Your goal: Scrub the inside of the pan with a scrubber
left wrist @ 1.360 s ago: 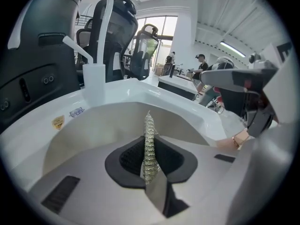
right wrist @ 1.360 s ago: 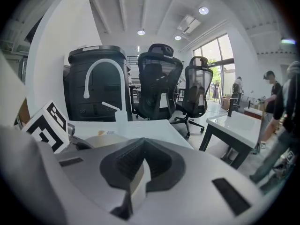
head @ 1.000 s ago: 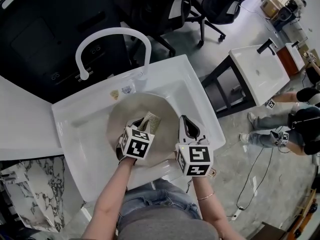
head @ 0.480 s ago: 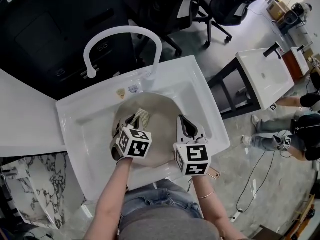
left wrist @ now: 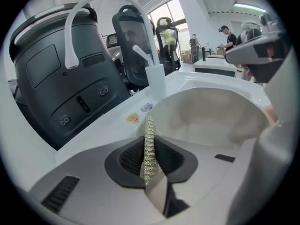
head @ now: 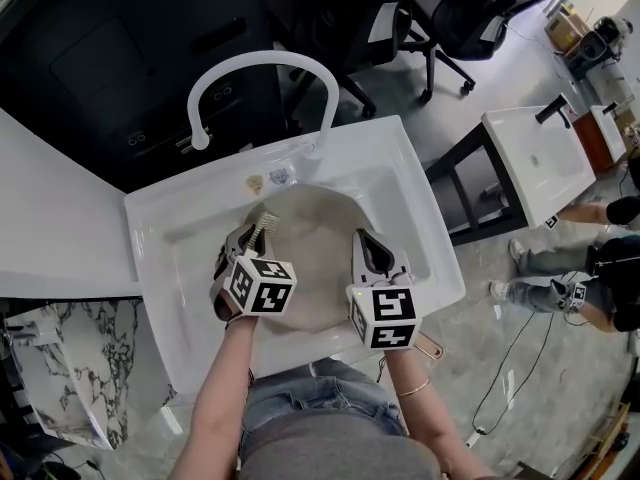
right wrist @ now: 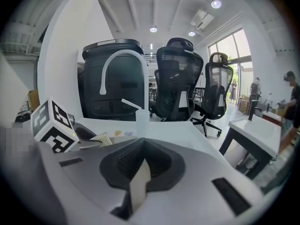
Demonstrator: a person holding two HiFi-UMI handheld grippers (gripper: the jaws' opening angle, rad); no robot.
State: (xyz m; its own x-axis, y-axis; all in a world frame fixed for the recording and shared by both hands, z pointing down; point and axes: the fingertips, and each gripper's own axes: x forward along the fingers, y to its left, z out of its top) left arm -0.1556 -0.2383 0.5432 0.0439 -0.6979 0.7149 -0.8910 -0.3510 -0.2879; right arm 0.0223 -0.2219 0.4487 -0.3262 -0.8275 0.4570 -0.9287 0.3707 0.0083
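Observation:
A round pale pan (head: 315, 230) lies in the white sink (head: 160, 258). My left gripper (head: 258, 232) is shut on a flat silvery mesh scrubber (head: 265, 222), which stands on edge at the pan's far-left inner wall. In the left gripper view the scrubber (left wrist: 149, 142) sticks up between the jaws, with the pan's (left wrist: 211, 111) inside beyond it. My right gripper (head: 372, 250) sits at the pan's right rim, shut with a thin pale edge between its jaws (right wrist: 139, 178); it looks like the rim. The right gripper view shows the left gripper's cube (right wrist: 51, 125) and the scrubber (right wrist: 104, 138).
A white arched faucet (head: 260, 68) stands behind the sink, with a small sticker (head: 256, 181) at its base. Black office chairs (head: 440, 8) are beyond. A second sink stand (head: 530, 148) and people are at the right. A marbled slab (head: 60, 378) is at the lower left.
My left gripper has carried the scrubber leftward across the pan, from near its middle to its far-left wall. The right gripper has stayed at the right rim.

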